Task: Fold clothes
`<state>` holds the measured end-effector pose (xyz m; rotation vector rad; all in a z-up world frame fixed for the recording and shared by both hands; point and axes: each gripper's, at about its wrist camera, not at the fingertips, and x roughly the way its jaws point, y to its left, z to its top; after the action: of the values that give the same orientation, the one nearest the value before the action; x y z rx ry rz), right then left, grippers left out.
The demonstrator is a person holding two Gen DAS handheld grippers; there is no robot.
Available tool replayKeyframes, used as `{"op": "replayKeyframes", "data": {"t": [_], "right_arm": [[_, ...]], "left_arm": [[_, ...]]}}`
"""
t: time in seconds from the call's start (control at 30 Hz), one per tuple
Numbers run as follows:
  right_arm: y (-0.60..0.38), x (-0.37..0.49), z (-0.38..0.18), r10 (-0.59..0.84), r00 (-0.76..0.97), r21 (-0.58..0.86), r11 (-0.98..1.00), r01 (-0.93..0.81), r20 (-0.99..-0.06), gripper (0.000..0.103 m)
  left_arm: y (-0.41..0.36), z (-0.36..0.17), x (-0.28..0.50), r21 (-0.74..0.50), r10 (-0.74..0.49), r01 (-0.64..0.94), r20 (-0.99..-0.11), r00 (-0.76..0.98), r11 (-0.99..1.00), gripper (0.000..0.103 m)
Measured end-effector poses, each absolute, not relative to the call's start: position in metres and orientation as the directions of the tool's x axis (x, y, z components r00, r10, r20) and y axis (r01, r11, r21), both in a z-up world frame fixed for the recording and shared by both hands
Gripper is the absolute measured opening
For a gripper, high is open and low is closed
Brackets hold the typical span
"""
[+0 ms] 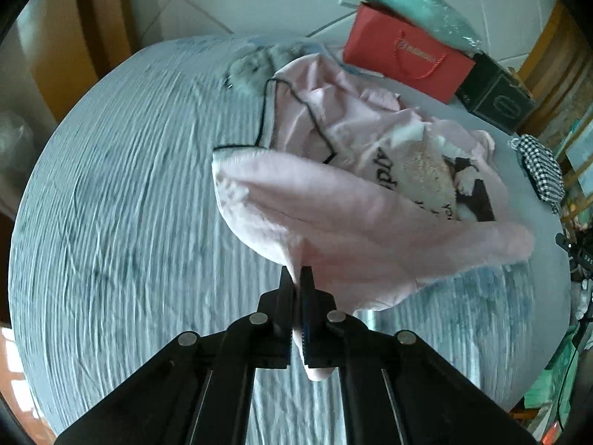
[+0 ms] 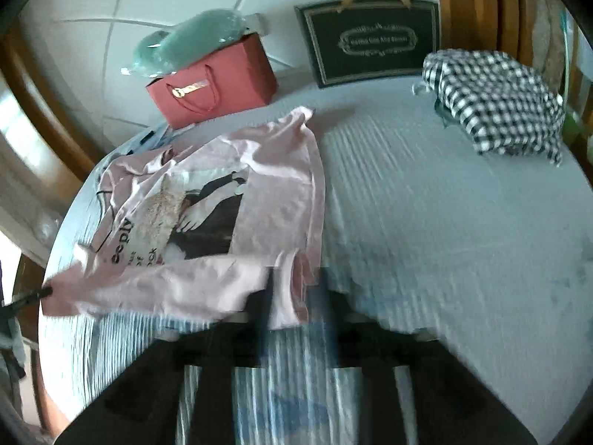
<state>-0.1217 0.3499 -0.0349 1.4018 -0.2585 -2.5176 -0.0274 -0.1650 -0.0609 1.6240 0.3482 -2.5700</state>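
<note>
You are working over a round table point(image 2: 426, 222) covered in a pale blue ribbed cloth, which gives you a broad flat field for the fold. The pink long-sleeved top with a printed picture and dark lettering on its front point(image 2: 222, 193) lies spread over the far left part of that table, its hem edge lifted toward you, probably so you can carry it over the body. Your left gripper point(image 1: 296, 278) has its jaws pinched shut on a fold of the pink fabric, holding that side off the cloth. Your right gripper point(image 2: 292, 289) is blurred; its jaws look apart with pink fabric hanging between them, though I cannot tell whether they grip it. The black-and-white checked garment point(image 2: 500, 100), red paper gift bag point(image 2: 215, 81) and dark framed sign point(image 2: 374, 40) sit at the far edge, out of the way.
</note>
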Motion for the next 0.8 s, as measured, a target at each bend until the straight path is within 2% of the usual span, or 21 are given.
{"op": "replayKeyframes", "data": {"t": [0.03,0.17,0.23,0.3,0.33,0.37,0.4,0.43,0.63,0.8], "right_arm": [[0.349,-0.126,-0.041,-0.304,-0.496,0.284,-0.952,0.117,-0.814,0.055],[0.335,-0.126,-0.057,-0.300,-0.444,0.275,-0.954,0.120,-0.844,0.057],[0.327,-0.124,-0.064,-0.292,-0.421,0.262,-0.956,0.130,-0.859,0.083],[0.320,-0.123,-0.072,-0.276,-0.406,0.238,-0.961,0.144,-0.871,0.086],[0.316,-0.124,-0.078,-0.270,-0.399,0.228,-0.962,0.150,-0.876,0.081],[0.313,-0.125,-0.083,-0.260,-0.390,0.214,-0.964,0.157,-0.883,0.066],[0.308,-0.125,-0.087,-0.236,-0.376,0.187,-0.969,0.161,-0.896,0.013],[0.303,-0.126,-0.091,-0.211,-0.361,0.160,-0.973,0.166,-0.908,0.002],[0.304,-0.079,-0.056,-0.244,-0.376,0.167,-0.960,0.225,-0.894,0.002],[0.327,-0.025,-0.051,-0.274,-0.260,0.221,-0.951,0.216,-0.926,0.002]], "left_arm": [[-0.165,-0.064,-0.025,-0.149,0.051,0.199,-0.902,-0.429,-0.969,0.001],[-0.165,-0.072,-0.015,-0.155,0.050,0.222,-0.907,-0.418,-0.963,0.001],[-0.165,-0.073,-0.008,-0.162,0.054,0.230,-0.908,-0.417,-0.960,0.001],[-0.166,-0.074,-0.007,-0.165,0.054,0.236,-0.907,-0.417,-0.957,0.001],[-0.166,-0.074,-0.006,-0.166,0.054,0.237,-0.907,-0.418,-0.957,0.001],[-0.166,-0.074,-0.006,-0.167,0.055,0.236,-0.907,-0.418,-0.957,0.001],[-0.165,-0.073,-0.006,-0.166,0.055,0.235,-0.907,-0.417,-0.958,0.001],[-0.166,-0.071,-0.003,-0.164,0.055,0.229,-0.907,-0.417,-0.960,0.001],[-0.169,-0.052,0.031,-0.123,0.041,0.174,-0.909,-0.414,-0.977,0.002],[-0.176,-0.062,0.070,-0.082,0.018,0.166,-0.935,-0.353,-0.983,0.001]]}}
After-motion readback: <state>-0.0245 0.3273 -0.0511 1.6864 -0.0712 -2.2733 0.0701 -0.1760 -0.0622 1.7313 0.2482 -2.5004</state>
